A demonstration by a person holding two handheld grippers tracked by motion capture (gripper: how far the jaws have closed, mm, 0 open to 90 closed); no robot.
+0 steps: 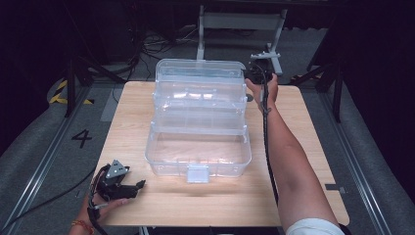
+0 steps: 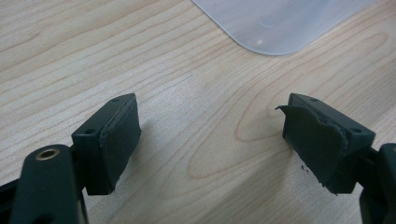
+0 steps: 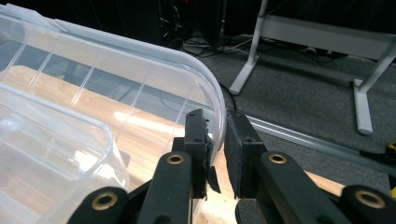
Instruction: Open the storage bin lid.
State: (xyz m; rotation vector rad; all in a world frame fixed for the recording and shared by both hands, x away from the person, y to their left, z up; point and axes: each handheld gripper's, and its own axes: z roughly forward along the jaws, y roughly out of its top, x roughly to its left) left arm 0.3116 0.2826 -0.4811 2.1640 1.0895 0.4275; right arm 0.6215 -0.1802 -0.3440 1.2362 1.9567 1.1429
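Note:
A clear plastic tiered box [image 1: 198, 156] stands open in the middle of the wooden table [image 1: 303, 132], its trays stepped back and its lid [image 1: 198, 71] raised at the far side. My right gripper [image 1: 254, 73] is at the lid's far right corner. In the right gripper view the lid's curved rim [image 3: 140, 60] runs between the jaws of my right gripper [image 3: 215, 123], which is shut on it. My left gripper [image 1: 137, 188] rests near the table's front left corner. Its jaws are open over bare wood [image 2: 210, 135], a corner of the box [image 2: 280, 23] ahead of them.
A white metal stand [image 1: 240, 22] and loose cables lie on the floor behind the table. A floor mark "4" [image 1: 81, 138] and a rail run along the left side. The person's right forearm [image 1: 288, 161] stretches over the table's right part.

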